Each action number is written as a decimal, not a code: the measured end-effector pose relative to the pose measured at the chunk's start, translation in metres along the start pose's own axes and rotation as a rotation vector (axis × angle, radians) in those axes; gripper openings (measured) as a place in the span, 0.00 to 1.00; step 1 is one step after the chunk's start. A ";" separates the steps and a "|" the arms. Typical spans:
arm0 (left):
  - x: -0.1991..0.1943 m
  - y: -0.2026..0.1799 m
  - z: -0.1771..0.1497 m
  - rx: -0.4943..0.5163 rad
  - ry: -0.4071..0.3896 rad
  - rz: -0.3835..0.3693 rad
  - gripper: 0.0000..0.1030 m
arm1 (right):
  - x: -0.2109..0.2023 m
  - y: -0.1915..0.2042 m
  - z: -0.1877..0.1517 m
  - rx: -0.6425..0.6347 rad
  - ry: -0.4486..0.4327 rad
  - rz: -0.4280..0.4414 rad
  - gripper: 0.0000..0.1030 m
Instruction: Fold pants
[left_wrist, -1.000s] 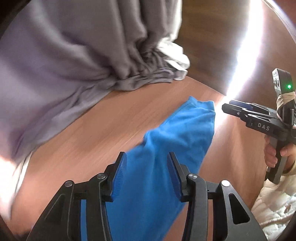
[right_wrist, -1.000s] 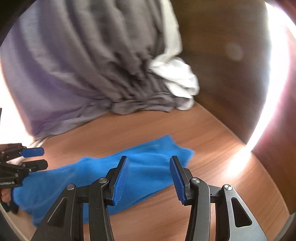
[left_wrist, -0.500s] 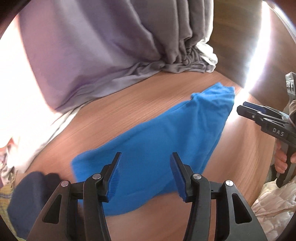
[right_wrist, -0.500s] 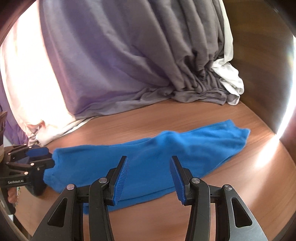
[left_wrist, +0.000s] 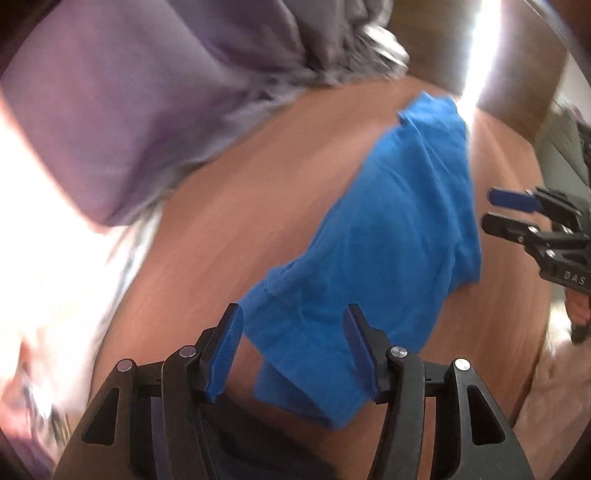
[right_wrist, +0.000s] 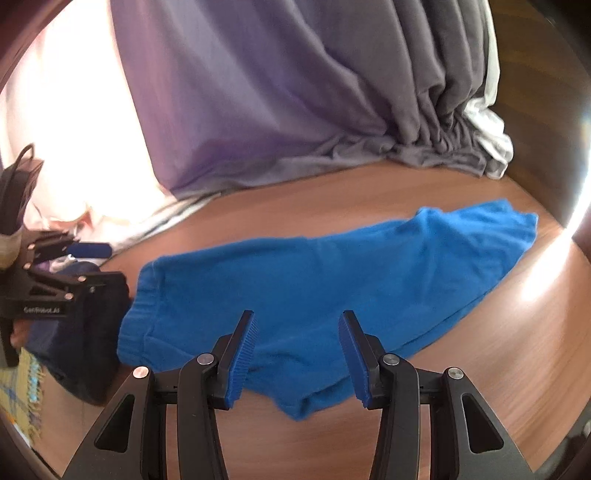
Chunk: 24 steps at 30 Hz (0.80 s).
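Bright blue pants (right_wrist: 332, 273) lie stretched flat on the wooden table (right_wrist: 498, 369), elastic waistband to the left, leg ends to the right. My right gripper (right_wrist: 297, 356) hovers open over their near edge with nothing pressed between its blue pads. In the left wrist view the pants (left_wrist: 399, 229) run away to the upper right. My left gripper (left_wrist: 293, 347) hangs over the waistband end, its jaws opening, the cloth below them and not pinched. Each gripper shows in the other's view: the left gripper (right_wrist: 103, 264) at the waistband, the right gripper (left_wrist: 493, 209) beside the pants' long edge.
A grey curtain (right_wrist: 295, 92) bunches on the table's far side, with a white cloth (right_wrist: 487, 125) at its right end. A dark garment (right_wrist: 85, 332) lies left of the waistband. A dark wood panel (right_wrist: 535, 110) closes the right side. A hand (left_wrist: 576, 306) holds the right gripper.
Both grippers have swept leftward along the pants, from the leg ends towards the waistband. The left jaws stand wider apart than before. The pants lie where they were.
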<state>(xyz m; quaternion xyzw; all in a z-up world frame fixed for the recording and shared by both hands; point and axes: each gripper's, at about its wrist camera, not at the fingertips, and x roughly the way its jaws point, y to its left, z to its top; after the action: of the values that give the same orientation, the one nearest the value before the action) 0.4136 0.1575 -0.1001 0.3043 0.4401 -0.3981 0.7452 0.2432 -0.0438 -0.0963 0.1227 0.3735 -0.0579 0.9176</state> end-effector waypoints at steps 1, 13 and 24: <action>0.005 0.007 0.002 0.025 0.010 -0.040 0.54 | 0.004 0.005 0.002 0.001 0.011 -0.005 0.45; 0.074 0.046 0.027 0.155 0.189 -0.350 0.54 | 0.050 0.055 0.016 -0.026 0.084 -0.027 0.45; 0.038 0.046 0.008 -0.035 0.136 -0.387 0.28 | 0.057 0.054 0.018 -0.001 0.100 -0.018 0.45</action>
<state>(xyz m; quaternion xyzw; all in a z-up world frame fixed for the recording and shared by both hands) 0.4676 0.1615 -0.1263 0.2273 0.5464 -0.5045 0.6287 0.3070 0.0022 -0.1137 0.1215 0.4200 -0.0595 0.8974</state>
